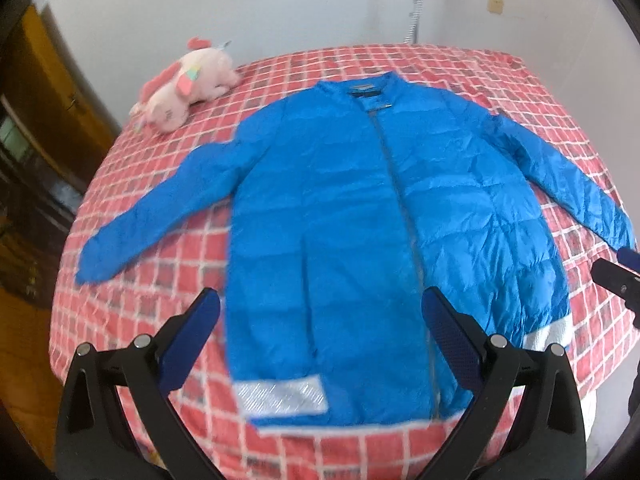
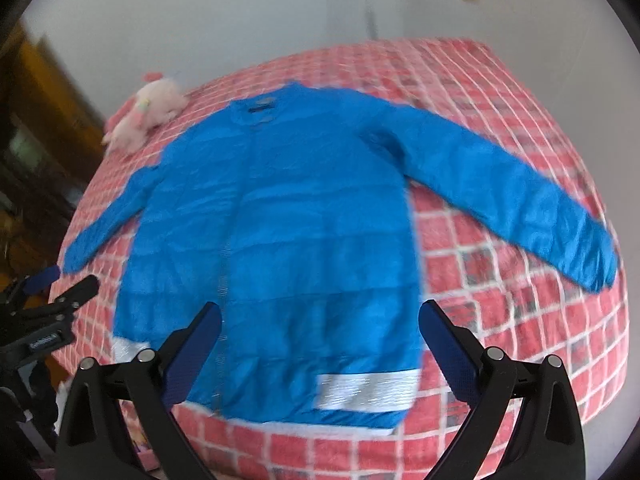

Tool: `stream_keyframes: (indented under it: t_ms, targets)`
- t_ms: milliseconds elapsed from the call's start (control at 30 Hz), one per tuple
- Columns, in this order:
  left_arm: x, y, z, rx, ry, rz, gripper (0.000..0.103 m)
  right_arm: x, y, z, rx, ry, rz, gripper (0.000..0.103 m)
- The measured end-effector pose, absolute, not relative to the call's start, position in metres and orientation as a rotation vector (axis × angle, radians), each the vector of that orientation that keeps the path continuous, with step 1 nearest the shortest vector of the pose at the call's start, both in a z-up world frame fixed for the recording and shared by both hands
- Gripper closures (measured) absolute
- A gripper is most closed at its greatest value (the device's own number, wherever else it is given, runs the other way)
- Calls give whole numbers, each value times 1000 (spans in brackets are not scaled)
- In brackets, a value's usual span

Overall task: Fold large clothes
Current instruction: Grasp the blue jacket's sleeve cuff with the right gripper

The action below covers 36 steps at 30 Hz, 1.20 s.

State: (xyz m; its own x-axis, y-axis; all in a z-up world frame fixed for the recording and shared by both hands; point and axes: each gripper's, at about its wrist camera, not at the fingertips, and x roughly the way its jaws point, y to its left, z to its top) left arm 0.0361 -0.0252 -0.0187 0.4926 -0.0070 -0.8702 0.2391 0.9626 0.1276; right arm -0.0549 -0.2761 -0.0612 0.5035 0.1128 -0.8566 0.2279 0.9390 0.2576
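Note:
A long blue puffer jacket (image 1: pixel 340 220) lies flat and zipped on the bed, collar far, hem near, both sleeves spread out; it also shows in the right wrist view (image 2: pixel 280 232). Silver reflective strips sit at the hem. My left gripper (image 1: pixel 320 312) is open and empty, held above the hem on the jacket's left half. My right gripper (image 2: pixel 320 320) is open and empty above the hem on the right half. Each gripper shows at the edge of the other's view: the right one (image 1: pixel 616 276), the left one (image 2: pixel 52 292).
The bed has a red and white checked cover (image 1: pixel 132 304). A pink plush toy (image 1: pixel 184 84) lies at its far left corner. A white wall stands behind the bed. Dark wooden furniture (image 1: pixel 36 128) stands to the left.

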Motion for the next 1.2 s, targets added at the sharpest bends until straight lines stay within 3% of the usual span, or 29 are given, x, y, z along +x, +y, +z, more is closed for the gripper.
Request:
stream_keyframes:
  t_ms: [233,433,600,733,767,800,833,900,967,1200]
  targets:
    - [86,-88,-48,235,1042,-229,3,-77,-412,-104,524,1038,-374,4]
    - [123,-144,-71,221,1049,-257,3,-116,-556,-158,849,1020,-581,4]
    - [148,-169,-94,225,1074,-238,3,-132,-616,-200,1024,1018,-607,14]
    - [159,-177,-106,236,1084,-222,3,-129,-626,-214,1039,1021,-601,15]
    - [162,-177,-109,240,1087,-219,3,-128,-629,-213,1026,1013,-605,19]
    - [164,-178,-110,242,1089,-217,3,-126,-631,-212,1014,1005,-613,31]
    - [166,-178,-112,245,1089,-214,3,-122,-632,-213,1009,1006,-621,36]
    - [169,-177,-112,250,1086,-211,3,-114,-636,-212,1008,1006,-618,61]
    - [172,-174,-113,248,1082,-210,3,-110,-638,-209,1032,980,-583,71]
    - [187,-150,-101,209,1082,-186,3,-74,-609,-146,994,796,-441,78]
